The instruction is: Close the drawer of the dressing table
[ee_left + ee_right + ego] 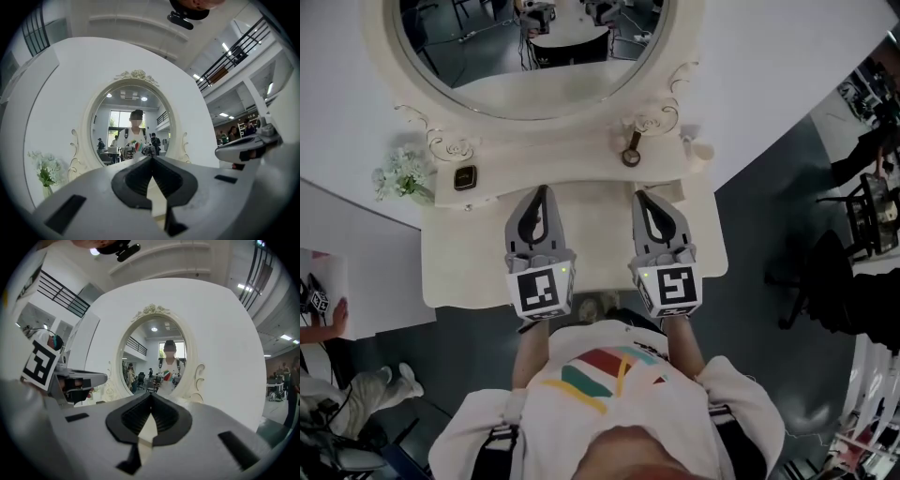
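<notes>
Two grippers hovering over the desk (450,262)
The left gripper (543,192) and right gripper (640,197) are holding their fingers clenched, empty.

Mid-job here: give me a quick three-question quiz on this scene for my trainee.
1. True or false: the right gripper has its jaws shut, with nothing between them.
2. In the head view, where do the flowers stand? A) left of the mirror B) right of the mirror C) on the floor
3. Fill in: the left gripper and the right gripper both hang over the ____.

Key: 1 true; 2 A; 3 tabletop.
</notes>
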`<state>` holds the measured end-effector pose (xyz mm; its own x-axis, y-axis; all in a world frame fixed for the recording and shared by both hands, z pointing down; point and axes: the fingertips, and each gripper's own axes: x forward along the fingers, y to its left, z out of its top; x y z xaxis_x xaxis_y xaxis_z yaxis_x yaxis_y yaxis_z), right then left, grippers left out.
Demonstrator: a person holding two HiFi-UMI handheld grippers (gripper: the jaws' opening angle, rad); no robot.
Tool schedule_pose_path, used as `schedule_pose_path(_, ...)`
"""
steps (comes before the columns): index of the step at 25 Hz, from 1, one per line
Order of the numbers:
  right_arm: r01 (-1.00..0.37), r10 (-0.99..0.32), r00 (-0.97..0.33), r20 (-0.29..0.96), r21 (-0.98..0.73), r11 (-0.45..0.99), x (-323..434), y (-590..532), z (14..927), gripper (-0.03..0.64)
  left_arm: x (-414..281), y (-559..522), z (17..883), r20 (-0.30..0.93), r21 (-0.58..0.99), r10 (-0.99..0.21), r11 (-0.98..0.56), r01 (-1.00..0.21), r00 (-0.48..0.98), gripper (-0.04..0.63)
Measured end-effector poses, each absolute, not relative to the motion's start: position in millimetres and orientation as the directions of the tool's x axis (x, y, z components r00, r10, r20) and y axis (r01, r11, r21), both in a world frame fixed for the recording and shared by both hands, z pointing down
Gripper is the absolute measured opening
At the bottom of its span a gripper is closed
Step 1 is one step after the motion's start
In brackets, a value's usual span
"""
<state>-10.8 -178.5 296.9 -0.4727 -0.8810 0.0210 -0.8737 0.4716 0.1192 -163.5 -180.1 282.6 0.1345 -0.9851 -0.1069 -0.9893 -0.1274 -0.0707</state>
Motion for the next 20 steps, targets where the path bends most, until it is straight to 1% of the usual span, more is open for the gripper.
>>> schedule_pose_path(5,-0.872,-0.879,-0.477,0.015,0.114,0.476,-8.1,-186.0,299.0,0.000,-157.9,-187.9,277.5,-0.111,-0.062,-0.986,-0.119,-0.991,0.125,0.006)
schedule_pose_path(8,-0.863,-0.870,-0.492,0.033,0.116,0.492,-11.0,-187.0,304.6,0.000,-155.3,-190.6,279.5,-0.142,-0.065,-0.982,-0.113,-0.991,0.121,0.006)
schedule_pose_path(11,-0.855,-0.862,-0.505,0.047,0.103,0.508,-11.8,-187.0,310.7,0.000,-148.9,-193.5,283.8,-0.122,-0.058,-0.984,-0.123,-0.991,0.129,0.006)
schedule_pose_path(14,-0.856,-0.860,-0.507,0.058,0.080,0.511,-7.2,-189.8,316.8,0.003,-142.5,-197.8,285.3,-0.148,-0.064,-0.980,-0.127,-0.990,0.135,0.006)
schedule_pose_path(15,-0.858,-0.861,-0.505,0.064,0.072,0.509,-4.2,-191.3,319.3,0.019,-138.6,-198.7,286.4,-0.144,-0.065,-0.979,-0.135,-0.989,0.143,0.006)
schedule_pose_path(16,-0.860,-0.862,-0.502,0.071,0.065,0.506,-0.5,-192.9,322.2,0.053,-133.4,-199.1,287.8,-0.125,-0.064,-0.980,-0.147,-0.987,0.154,0.006)
schedule_pose_path(17,-0.864,-0.865,-0.495,0.081,0.062,0.500,3.7,-194.6,325.7,0.068,-127.8,-199.2,289.9,-0.094,-0.062,-0.982,-0.161,-0.985,0.167,0.006)
schedule_pose_path(20,-0.884,-0.883,-0.456,0.107,0.061,0.464,19.0,-199.4,337.0,0.069,-115.8,-198.7,296.8,-0.046,-0.064,-0.980,-0.191,-0.980,0.194,0.006)
